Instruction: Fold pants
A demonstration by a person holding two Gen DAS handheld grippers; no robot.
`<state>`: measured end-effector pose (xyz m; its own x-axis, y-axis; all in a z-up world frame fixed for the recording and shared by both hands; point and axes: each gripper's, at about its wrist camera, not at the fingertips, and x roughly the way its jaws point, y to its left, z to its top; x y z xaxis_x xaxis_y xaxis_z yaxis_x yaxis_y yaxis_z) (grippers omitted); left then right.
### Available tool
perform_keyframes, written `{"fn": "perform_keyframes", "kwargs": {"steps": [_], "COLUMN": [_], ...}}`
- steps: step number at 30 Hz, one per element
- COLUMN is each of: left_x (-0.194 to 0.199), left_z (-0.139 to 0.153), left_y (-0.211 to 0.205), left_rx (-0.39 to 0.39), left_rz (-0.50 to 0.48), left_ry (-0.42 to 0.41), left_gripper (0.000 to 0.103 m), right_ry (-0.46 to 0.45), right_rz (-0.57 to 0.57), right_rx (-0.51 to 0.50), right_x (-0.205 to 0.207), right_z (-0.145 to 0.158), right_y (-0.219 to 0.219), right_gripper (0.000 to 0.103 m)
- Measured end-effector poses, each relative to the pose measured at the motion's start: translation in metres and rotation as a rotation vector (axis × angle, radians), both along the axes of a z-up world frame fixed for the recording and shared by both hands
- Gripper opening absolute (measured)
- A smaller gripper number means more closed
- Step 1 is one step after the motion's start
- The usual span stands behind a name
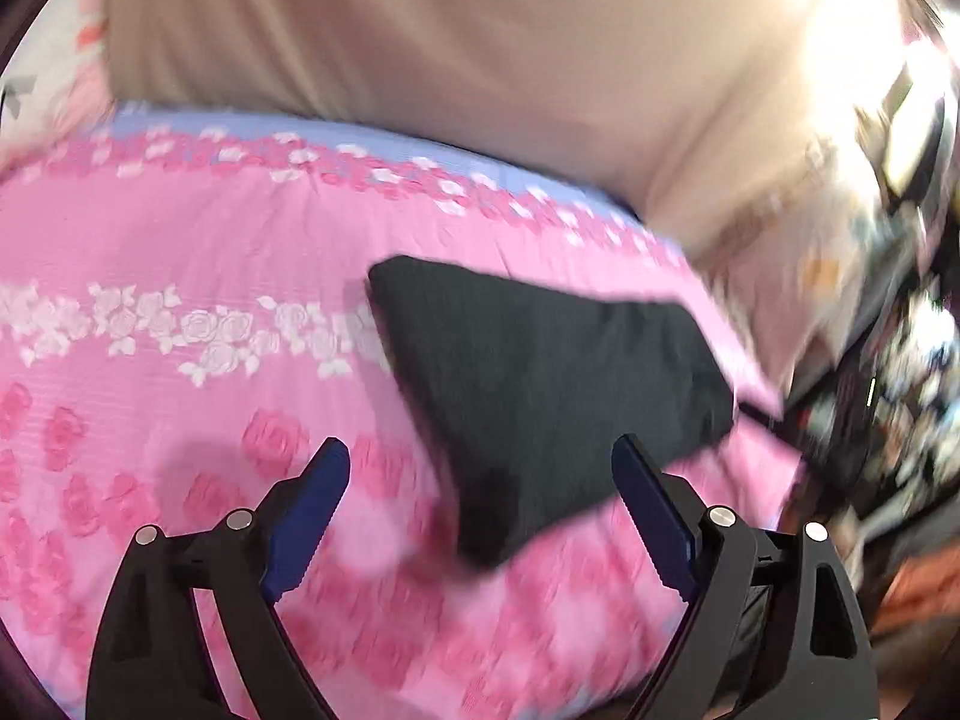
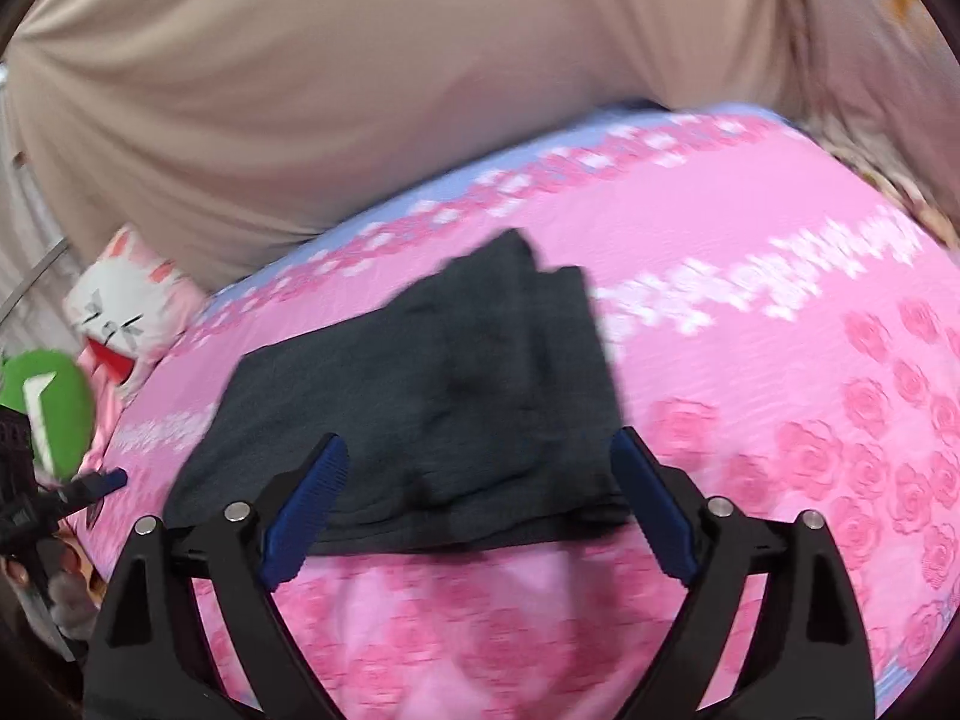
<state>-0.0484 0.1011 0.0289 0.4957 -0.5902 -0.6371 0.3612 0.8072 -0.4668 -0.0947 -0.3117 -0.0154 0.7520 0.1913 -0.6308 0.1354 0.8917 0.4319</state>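
Observation:
Dark grey pants (image 1: pixel 540 384) lie folded into a compact stack on a pink rose-patterned bedspread (image 1: pixel 180 240). In the left wrist view my left gripper (image 1: pixel 480 456) hovers open over the stack's near corner, its blue pads clear of the cloth. In the right wrist view the same pants (image 2: pixel 432 396) show as layered folds, and my right gripper (image 2: pixel 480 450) stands open above their near edge with nothing pinched. The other gripper's tip (image 2: pixel 90 486) shows at the left edge there, beside a green marker.
A beige curtain (image 2: pixel 360 90) hangs behind the bed. A white and pink cat pillow (image 2: pixel 129 306) sits at the bed's far left. Cluttered dark floral items (image 1: pixel 888 390) crowd the right side. The bedspread (image 2: pixel 780 360) stretches to the right of the pants.

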Motion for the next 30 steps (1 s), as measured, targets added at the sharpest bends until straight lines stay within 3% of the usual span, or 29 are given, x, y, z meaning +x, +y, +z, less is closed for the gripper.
{"fn": "perform_keyframes", "kwargs": {"steps": [3, 4, 5, 6, 7, 8, 9, 12, 14, 16, 17, 18, 19, 21, 23, 28, 29, 30], "left_x": [0.049, 0.064, 0.073, 0.078, 0.085, 0.097, 0.104, 0.111, 0.112, 0.111, 0.108, 0.1, 0.091, 0.065, 0.045, 0.026, 0.027, 0.026], "left_z": [-0.032, -0.046, -0.055, -0.054, -0.051, -0.05, -0.046, -0.016, -0.014, -0.025, -0.033, -0.04, -0.043, -0.05, -0.054, -0.06, -0.06, -0.06], "left_y": [-0.009, -0.013, -0.017, -0.021, -0.028, -0.036, -0.038, -0.035, -0.032, -0.033, -0.03, -0.022, -0.017, -0.009, -0.007, -0.028, -0.036, -0.042], "left_rx": [-0.026, -0.038, -0.063, -0.077, -0.081, -0.112, -0.131, -0.083, -0.085, -0.011, 0.007, -0.006, -0.031, -0.083, -0.105, -0.114, -0.116, -0.116], "left_rz": [0.078, 0.087, 0.081, 0.093, 0.05, -0.01, -0.009, 0.007, 0.0, -0.023, -0.016, -0.014, -0.012, -0.016, -0.013, -0.028, -0.053, -0.076], "left_ry": [0.165, 0.215, 0.248, 0.198, 0.195, 0.239, 0.253, 0.168, 0.174, 0.195, 0.214, 0.239, 0.246, 0.255, 0.244, 0.206, 0.201, 0.193], "left_gripper": [0.087, 0.087, 0.083, 0.064, 0.039, 0.006, 0.005, 0.005, 0.008, 0.011, 0.024, 0.039, 0.044, 0.066, 0.072, 0.08, 0.08, 0.066], "right_ry": [0.08, 0.059, 0.064, 0.09, 0.1, 0.094, 0.073, -0.018, -0.004, 0.104, 0.15, 0.109, 0.108, 0.076, 0.064, 0.081, 0.065, 0.085], "right_rz": [0.007, 0.014, 0.045, 0.055, 0.061, 0.084, 0.105, 0.157, 0.115, 0.045, 0.012, 0.004, 0.007, 0.01, 0.022, 0.031, 0.013, 0.002], "right_rx": [0.13, 0.152, 0.169, 0.173, 0.189, 0.23, 0.281, 0.378, 0.315, 0.19, 0.174, 0.209, 0.242, 0.231, 0.199, 0.191, 0.16, 0.125], "right_x": [0.013, 0.014, 0.016, 0.021, 0.024, 0.024, 0.022, 0.001, -0.011, -0.01, -0.01, -0.017, -0.021, -0.024, -0.021, 0.004, 0.001, 0.006], "right_z": [-0.025, -0.025, -0.025, -0.026, -0.025, -0.022, -0.015, 0.012, 0.009, -0.014, -0.03, -0.031, -0.029, -0.02, -0.014, -0.026, -0.026, -0.027], "right_y": [-0.019, -0.022, -0.022, -0.022, -0.023, -0.024, -0.025, -0.027, -0.028, -0.027, -0.03, -0.033, -0.034, -0.032, -0.025, -0.012, -0.012, -0.008], "right_gripper": [0.09, 0.089, 0.071, 0.05, 0.047, 0.034, 0.031, 0.03, 0.031, 0.038, 0.046, 0.052, 0.058, 0.079, 0.088, 0.085, 0.074, 0.049]}}
